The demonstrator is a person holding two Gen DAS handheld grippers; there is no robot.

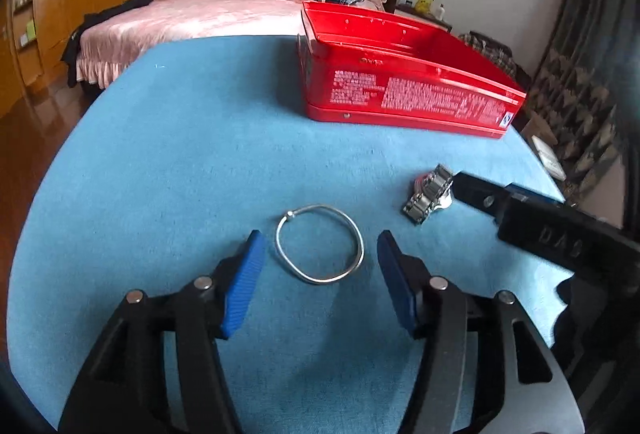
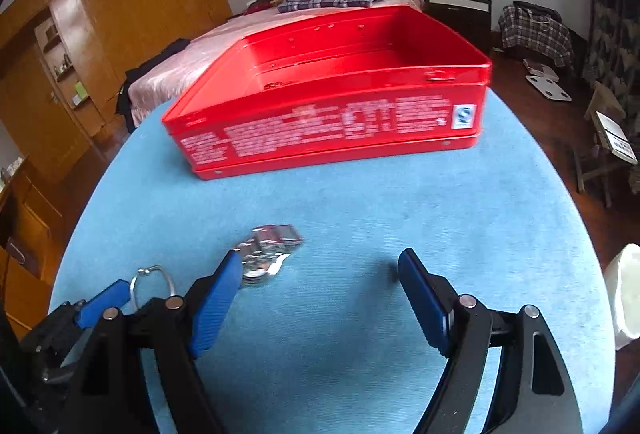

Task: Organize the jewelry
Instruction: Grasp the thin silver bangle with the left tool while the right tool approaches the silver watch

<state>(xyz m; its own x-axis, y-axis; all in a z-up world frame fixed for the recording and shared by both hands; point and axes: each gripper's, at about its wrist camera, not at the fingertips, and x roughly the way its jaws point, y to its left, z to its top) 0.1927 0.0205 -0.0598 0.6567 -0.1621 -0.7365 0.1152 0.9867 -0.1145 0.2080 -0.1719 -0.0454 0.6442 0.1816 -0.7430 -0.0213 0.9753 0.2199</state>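
Silver bangle (image 1: pixel 320 244) is lying flat on the blue table cover (image 1: pixel 180 154), sitting between the left gripper (image 1: pixel 320 274) fingers, which are spread wide and not touching it. Metal watch (image 1: pixel 428 194) is lying just right of the bangle, near the right gripper (image 2: pixel 320 274) tip; that gripper is also hanging spread, pinching nothing. Red tin (image 2: pixel 328 114) is sitting open at the far side, well apart from both pieces. Bed (image 1: pixel 192 14) with folded clothes is showing behind.
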